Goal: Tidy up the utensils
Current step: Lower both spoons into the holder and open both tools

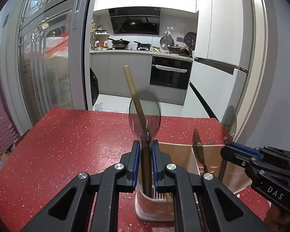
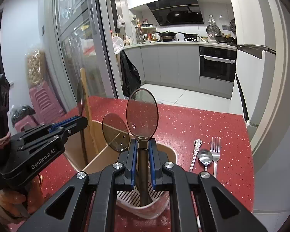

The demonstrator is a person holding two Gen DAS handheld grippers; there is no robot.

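Note:
My left gripper [image 1: 145, 145] is shut on the handle of a smoky translucent spoon [image 1: 145, 114], which stands upright in a white utensil holder [image 1: 154, 210] beside wooden chopsticks [image 1: 132, 89]. My right gripper [image 2: 142, 145] is shut on the handle of a second translucent spoon [image 2: 142, 112], upright over the holder's slotted compartment [image 2: 131, 197]. A third translucent spoon [image 2: 115, 131] leans in the holder between them. In the right wrist view the left gripper [image 2: 83, 120] shows at the left, and in the left wrist view the right gripper [image 1: 227, 145] shows at the right.
The red speckled table [image 1: 67, 145] carries a silver spoon [image 2: 205, 157], a fork [image 2: 215, 148] and an ornate silver handle [image 2: 196, 150] to the right of the holder. A cardboard box [image 2: 94, 154] stands behind the holder. A fridge [image 1: 218, 58] and kitchen lie beyond the far edge.

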